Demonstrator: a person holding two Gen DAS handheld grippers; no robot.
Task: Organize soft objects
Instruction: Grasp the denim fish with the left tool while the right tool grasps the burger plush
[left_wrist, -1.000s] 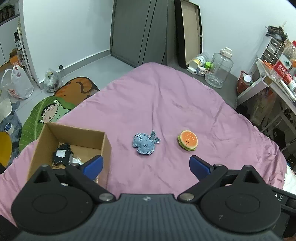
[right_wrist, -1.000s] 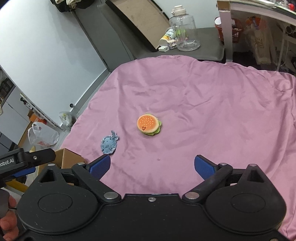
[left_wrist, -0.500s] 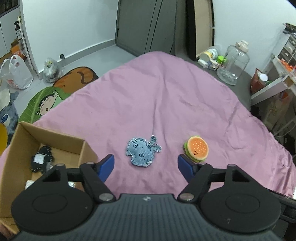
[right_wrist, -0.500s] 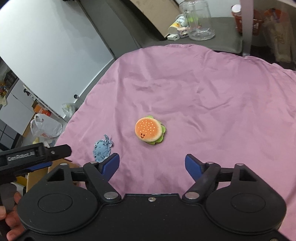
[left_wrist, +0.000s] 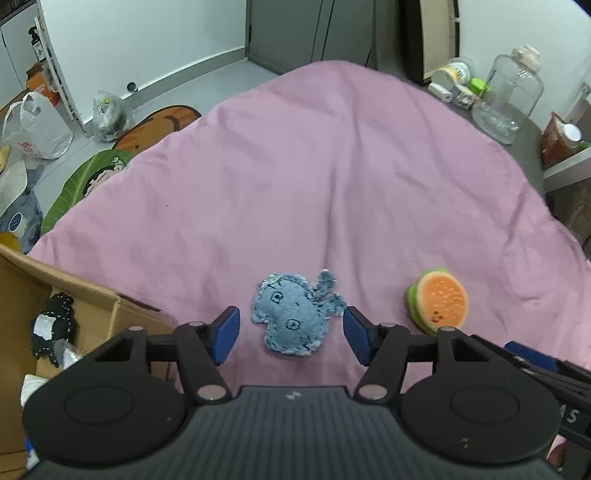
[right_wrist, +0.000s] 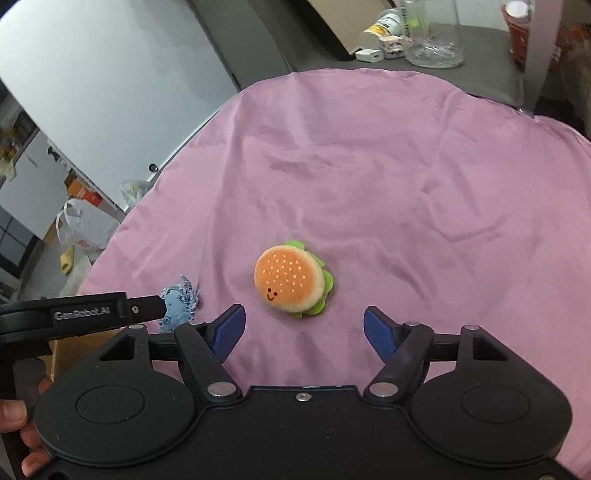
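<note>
A frayed blue denim whale toy (left_wrist: 295, 315) lies flat on the pink bed cover (left_wrist: 332, 177) just ahead of the left tool (left_wrist: 291, 332), between its wide-open, empty fingers. The right tool (right_wrist: 303, 328), equally spread and empty, faces a smiling plush hamburger (right_wrist: 291, 282). Only the left view shows the cardboard box (left_wrist: 92, 306) beside that tool.

left gripper (left_wrist: 290, 329) now closer to blue denim whale toy (left_wrist: 294, 314) | jaws narrower, flanking it | right gripper (right_wrist: 303, 329) nearer orange plush burger (right_wrist: 291, 281)
</note>
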